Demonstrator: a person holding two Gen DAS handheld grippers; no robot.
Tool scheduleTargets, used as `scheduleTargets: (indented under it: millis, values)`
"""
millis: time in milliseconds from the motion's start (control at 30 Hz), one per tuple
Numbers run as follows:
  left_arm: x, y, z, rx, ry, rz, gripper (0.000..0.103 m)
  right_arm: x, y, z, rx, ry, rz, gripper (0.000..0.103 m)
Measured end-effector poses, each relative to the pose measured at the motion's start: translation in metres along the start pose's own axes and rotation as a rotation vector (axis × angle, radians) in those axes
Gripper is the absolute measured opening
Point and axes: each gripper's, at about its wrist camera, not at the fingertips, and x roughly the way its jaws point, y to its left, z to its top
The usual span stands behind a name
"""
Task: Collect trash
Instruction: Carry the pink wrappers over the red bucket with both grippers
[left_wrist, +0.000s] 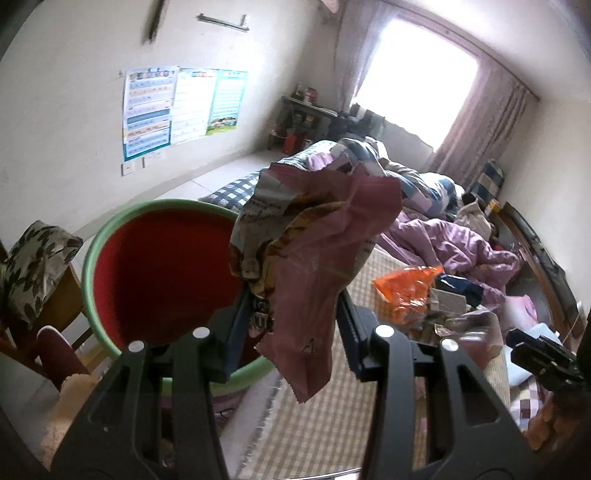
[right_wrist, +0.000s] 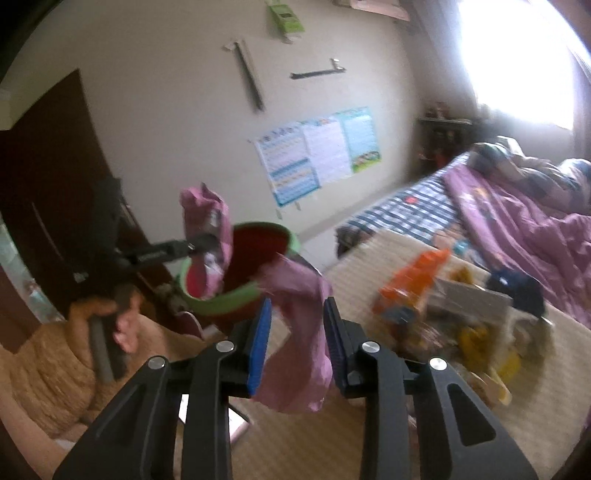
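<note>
My left gripper (left_wrist: 295, 310) is shut on a crumpled pink and white snack wrapper (left_wrist: 314, 236) and holds it at the right rim of a green bin with a red liner (left_wrist: 155, 266). In the right wrist view the left gripper (right_wrist: 199, 243) holds that wrapper (right_wrist: 210, 229) above the bin (right_wrist: 236, 295). My right gripper (right_wrist: 297, 325) is shut on a pink wrapper (right_wrist: 299, 332), held over the bed near the bin's edge. The right gripper also shows at the lower right of the left wrist view (left_wrist: 543, 358). More trash lies on the bed: an orange packet (left_wrist: 406, 288) (right_wrist: 417, 280) and several small wrappers.
A beige checked mat (left_wrist: 325, 417) covers the near part of the bed. Purple quilts (left_wrist: 454, 240) are piled toward the window. A chair with a leaf-pattern cushion (left_wrist: 33, 266) stands left of the bin. A dark blue packet (right_wrist: 517, 291) lies by the trash pile.
</note>
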Motion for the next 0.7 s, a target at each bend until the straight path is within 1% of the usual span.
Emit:
scheduleTargets:
  millis: [67, 167, 233, 267, 333, 367, 400, 500, 567, 700]
  values:
    - [0.000, 0.007, 0.001, -0.009, -0.004, 0.010, 0.043, 0.008, 0.006, 0.004, -0.013, 0.000, 0.010, 0.023]
    - [0.002, 0.013, 0.002, -0.024, -0.004, 0.021, 0.043, 0.023, 0.007, 0.010, 0.008, 0.005, 0.042, 0.021]
    - [0.002, 0.016, 0.000, -0.030, 0.000, 0.025, 0.043, 0.035, 0.007, 0.012, 0.024, 0.040, 0.043, 0.022]
    - [0.002, 0.017, -0.001, -0.032, 0.001, 0.027, 0.043, 0.041, 0.007, 0.010, 0.029, 0.067, 0.035, 0.024]
    - [0.000, 0.018, -0.003, -0.035, -0.001, 0.032, 0.043, 0.049, 0.004, 0.006, 0.046, 0.108, 0.017, 0.036]
    - [0.000, 0.021, -0.003, -0.038, -0.002, 0.034, 0.043, 0.055, 0.001, 0.002, 0.064, 0.139, 0.005, 0.048]
    - [0.000, 0.023, -0.003, -0.043, -0.002, 0.035, 0.043, 0.058, -0.001, -0.003, 0.076, 0.158, -0.004, 0.053]
    - [0.003, 0.023, -0.003, -0.051, 0.004, 0.032, 0.043, 0.073, -0.003, -0.017, 0.125, 0.235, 0.012, 0.054]
    - [0.004, 0.022, -0.004, -0.046, 0.008, 0.032, 0.043, 0.082, -0.001, -0.027, 0.128, 0.287, 0.003, 0.055]
    - [0.003, 0.021, -0.004, -0.044, 0.007, 0.036, 0.043, 0.090, -0.001, -0.045, 0.157, 0.346, -0.020, 0.055]
